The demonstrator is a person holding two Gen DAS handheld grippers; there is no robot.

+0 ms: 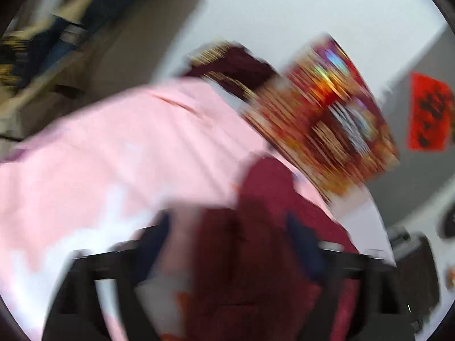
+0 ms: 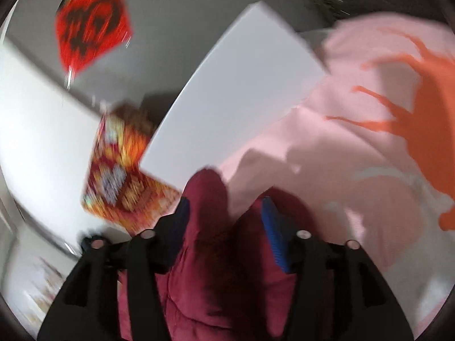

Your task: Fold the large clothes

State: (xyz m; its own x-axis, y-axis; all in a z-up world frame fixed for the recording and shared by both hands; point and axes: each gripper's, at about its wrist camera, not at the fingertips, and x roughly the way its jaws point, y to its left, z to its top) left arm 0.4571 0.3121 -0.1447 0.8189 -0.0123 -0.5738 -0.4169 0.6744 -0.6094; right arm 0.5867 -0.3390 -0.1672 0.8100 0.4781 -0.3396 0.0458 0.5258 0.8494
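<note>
A pink garment (image 1: pixel 113 156) lies spread over a white table (image 1: pixel 284 14); in the right wrist view the pink garment (image 2: pixel 341 142) shows an orange print (image 2: pixel 426 113). A maroon garment (image 1: pixel 256 241) runs between the blue pads of my left gripper (image 1: pixel 231 238), which stand wide apart; heavy blur hides whether they pinch it. My right gripper (image 2: pixel 227 218) is shut on a thick bunch of the maroon garment (image 2: pixel 207 255), raised above the table (image 2: pixel 241 85).
A red and gold patterned box (image 1: pixel 327 119) stands at the table's edge, also in the right wrist view as the box (image 2: pixel 119 176). A red paper decoration (image 1: pixel 429 110) hangs on the grey wall (image 2: pixel 170 14). Cluttered shelves (image 1: pixel 42 42) are far left.
</note>
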